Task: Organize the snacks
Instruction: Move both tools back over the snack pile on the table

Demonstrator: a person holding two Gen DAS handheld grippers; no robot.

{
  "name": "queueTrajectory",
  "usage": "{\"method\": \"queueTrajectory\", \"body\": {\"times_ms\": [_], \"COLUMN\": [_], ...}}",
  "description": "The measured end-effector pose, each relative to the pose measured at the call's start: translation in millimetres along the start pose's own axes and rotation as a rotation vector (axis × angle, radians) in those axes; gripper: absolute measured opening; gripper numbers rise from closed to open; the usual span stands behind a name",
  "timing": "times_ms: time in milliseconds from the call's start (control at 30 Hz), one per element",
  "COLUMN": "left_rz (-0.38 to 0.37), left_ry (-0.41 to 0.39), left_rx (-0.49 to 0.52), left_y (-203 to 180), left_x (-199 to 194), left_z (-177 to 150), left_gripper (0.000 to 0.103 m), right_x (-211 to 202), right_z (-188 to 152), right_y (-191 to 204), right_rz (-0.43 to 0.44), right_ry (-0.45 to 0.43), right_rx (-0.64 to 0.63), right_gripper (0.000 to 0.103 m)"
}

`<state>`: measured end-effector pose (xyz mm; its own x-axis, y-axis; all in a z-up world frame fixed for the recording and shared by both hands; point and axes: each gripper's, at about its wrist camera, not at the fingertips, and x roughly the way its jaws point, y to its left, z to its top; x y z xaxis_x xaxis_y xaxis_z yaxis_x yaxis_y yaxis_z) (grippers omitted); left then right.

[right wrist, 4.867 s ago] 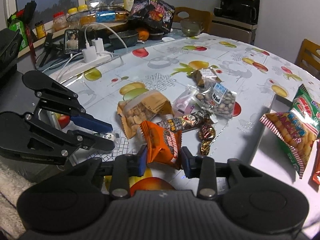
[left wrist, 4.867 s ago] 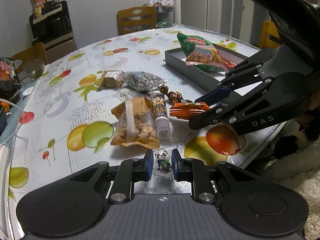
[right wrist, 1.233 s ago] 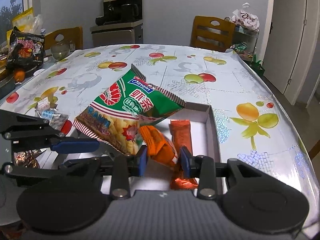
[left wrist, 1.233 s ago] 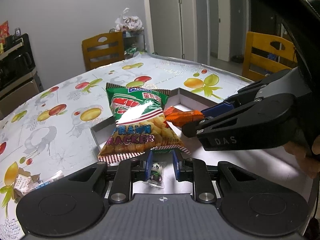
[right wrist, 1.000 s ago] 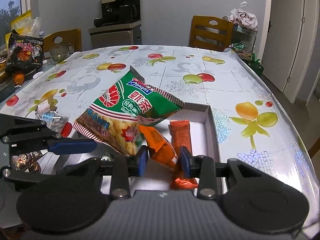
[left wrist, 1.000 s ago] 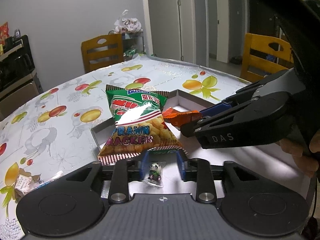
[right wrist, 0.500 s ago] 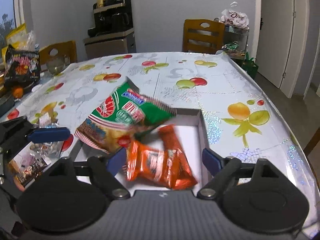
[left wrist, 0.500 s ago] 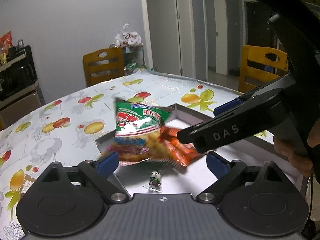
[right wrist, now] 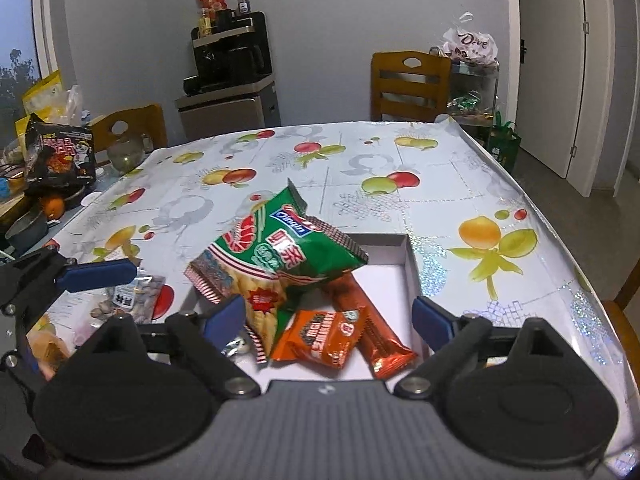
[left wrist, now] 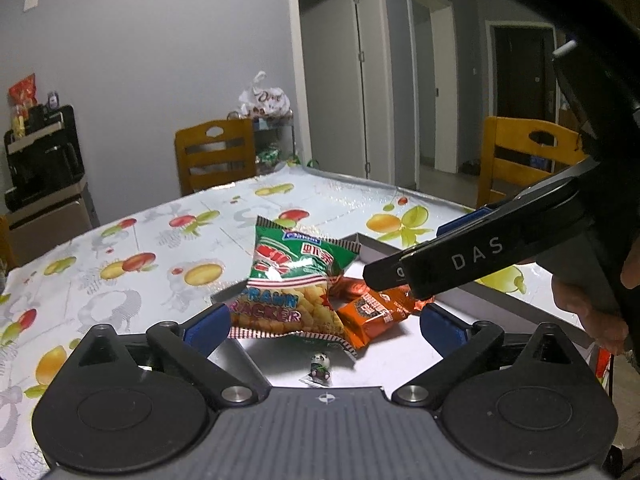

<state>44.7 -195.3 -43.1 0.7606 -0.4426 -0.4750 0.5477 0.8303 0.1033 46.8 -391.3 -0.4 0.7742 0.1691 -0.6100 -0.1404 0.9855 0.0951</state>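
Now both tools hang above the shallow grey box (right wrist: 412,276), and we hold nothing. Our left gripper (left wrist: 324,326) has its blue pads spread wide, and so does our right gripper (right wrist: 330,316); no wrapper sits between either pair.

As we judge it, the step in hand is the retreat after a drop. To do it well we would lift straight up and away from the box, so that no pad drags a wrapper back over the wall, and only then swing toward the loose snacks on the fruit-print tablecloth (right wrist: 360,168). A bag of nuts (right wrist: 134,296) lies outside the box to its left, near our left tool in the right camera's view, and looks like a sensible next pick. We would come down on a flat part of the bag, not on a crimped edge, which could slip out.

Inside the box we count four things. The green prawn cracker bag (right wrist: 276,260) leans across the far left corner, its top edge sticking out past the wall. An orange snack pack (right wrist: 324,338) lies flat in front, partly over a long orange bar (right wrist: 372,336) that runs diagonally beneath it. A small panda sweet (left wrist: 320,364) lies on the white floor at the near side, apart from the others. White floor shows on the right side of the box.
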Motion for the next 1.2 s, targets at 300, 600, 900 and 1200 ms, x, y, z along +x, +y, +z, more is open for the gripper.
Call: {"method": "queueTrajectory", "body": {"times_ms": [300,600,900,1200], "left_rz": [0.033,0.125,0.221,0.348], "left_ry": [-0.034,-0.042,-0.066,0.021], "left_rx": [0.004,-0.052,-0.085,-0.215], "left_y": [10.3,34.0,60.1,94.9], "left_x": [-18.9,-38.9,-72.9,-88.1], "left_z": [-3.0,-13.7,-22.9,-49.9], "left_gripper": [0.103,0.103,0.103,0.103], "right_x": [-10.8,-10.8,-8.7,-14.4], "right_z": [1.8,2.5,3.5,6.8], "right_y": [16.2,40.2,68.3,88.6], "right_rz": [0.034,0.15,0.118,0.189], "right_ry": [-0.018,0.016,0.032,0.016], "right_rx": [-0.02,-0.049,-0.151,-0.151], "right_gripper": [0.091,0.091,0.091,0.091]}}
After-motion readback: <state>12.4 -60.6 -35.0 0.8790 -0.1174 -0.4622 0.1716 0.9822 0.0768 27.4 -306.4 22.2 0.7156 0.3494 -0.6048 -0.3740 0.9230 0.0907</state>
